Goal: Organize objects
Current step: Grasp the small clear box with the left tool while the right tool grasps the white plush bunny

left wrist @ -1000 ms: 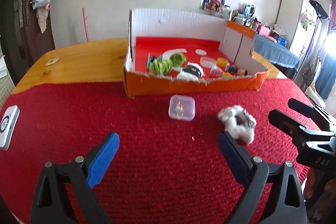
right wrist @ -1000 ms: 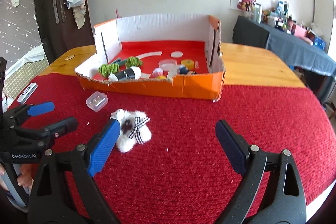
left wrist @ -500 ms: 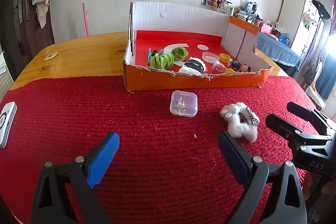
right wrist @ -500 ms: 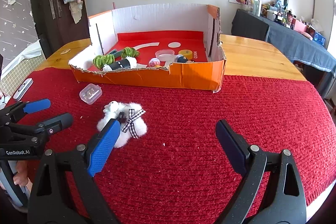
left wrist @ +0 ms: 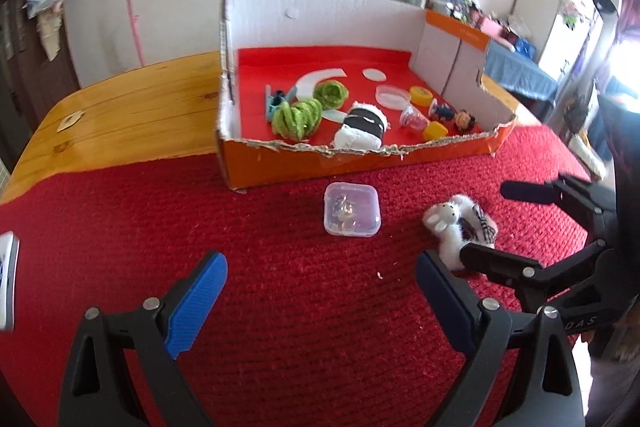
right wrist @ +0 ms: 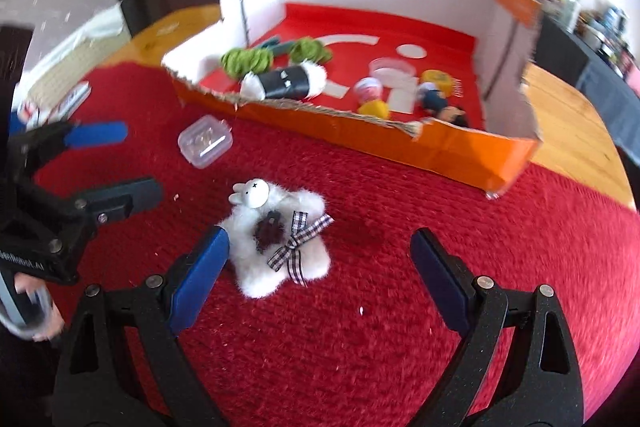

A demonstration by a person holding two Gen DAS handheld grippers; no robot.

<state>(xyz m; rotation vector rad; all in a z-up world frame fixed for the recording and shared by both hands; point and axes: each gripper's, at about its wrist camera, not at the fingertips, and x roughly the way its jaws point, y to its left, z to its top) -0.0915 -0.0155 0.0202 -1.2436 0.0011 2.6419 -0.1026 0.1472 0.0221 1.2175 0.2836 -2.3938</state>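
A white plush animal with a checked bow (right wrist: 276, 235) lies on the red mat, just ahead of my open right gripper (right wrist: 320, 259), close to its left finger. It also shows in the left wrist view (left wrist: 456, 227). A small clear plastic case (left wrist: 352, 215) lies on the mat in front of the orange cardboard box (left wrist: 360, 159); it also shows in the right wrist view (right wrist: 205, 141). My left gripper (left wrist: 320, 287) is open and empty, a short way back from the case. The box holds green yarn bundles (left wrist: 298, 117), a black-and-white plush and several small toys.
The red mat (left wrist: 280, 307) covers the near part of a wooden table (left wrist: 132, 107). A white device (left wrist: 8, 283) lies at the mat's left edge. The box's near wall (right wrist: 360, 135) is low and torn. A wall and cluttered furniture stand behind.
My right gripper has moved forward and down toward the white plush, which now sits larger between its fingers. My left gripper has moved a little closer to the clear case.
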